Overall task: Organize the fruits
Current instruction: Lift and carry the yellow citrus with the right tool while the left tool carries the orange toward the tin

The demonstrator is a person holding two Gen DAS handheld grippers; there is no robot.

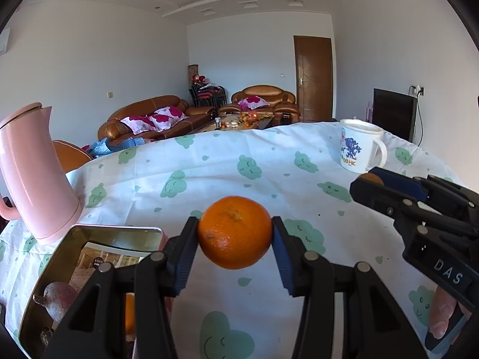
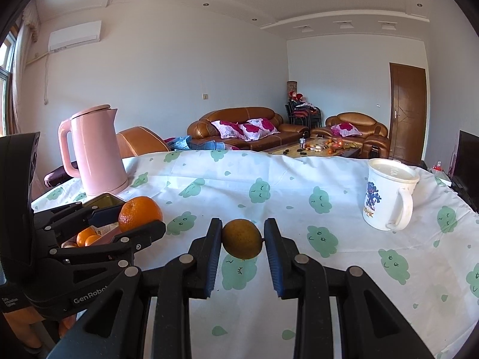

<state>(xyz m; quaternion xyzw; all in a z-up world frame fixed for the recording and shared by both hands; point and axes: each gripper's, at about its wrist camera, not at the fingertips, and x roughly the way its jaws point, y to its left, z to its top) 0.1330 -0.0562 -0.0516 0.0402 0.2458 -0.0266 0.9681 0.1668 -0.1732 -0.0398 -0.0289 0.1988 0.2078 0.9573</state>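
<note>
White cloth with green cloud prints covers the tabletop (image 2: 299, 185). Low in the left wrist view, the left gripper (image 1: 235, 233) points forward, its fingers (image 1: 185, 254) clamped on one orange (image 1: 235, 232) held above the cloth. In the right wrist view the right gripper (image 2: 242, 239) pinches one yellow-brown fruit (image 2: 242, 238) at centre frame. One metal tin (image 1: 60, 257) sits at lower left, holding a reddish fruit (image 1: 58, 297) and small oranges (image 2: 86, 236) (two show clearly). One pink kettle (image 2: 95, 149) and one white mug (image 2: 386, 197) stand further back.
</note>
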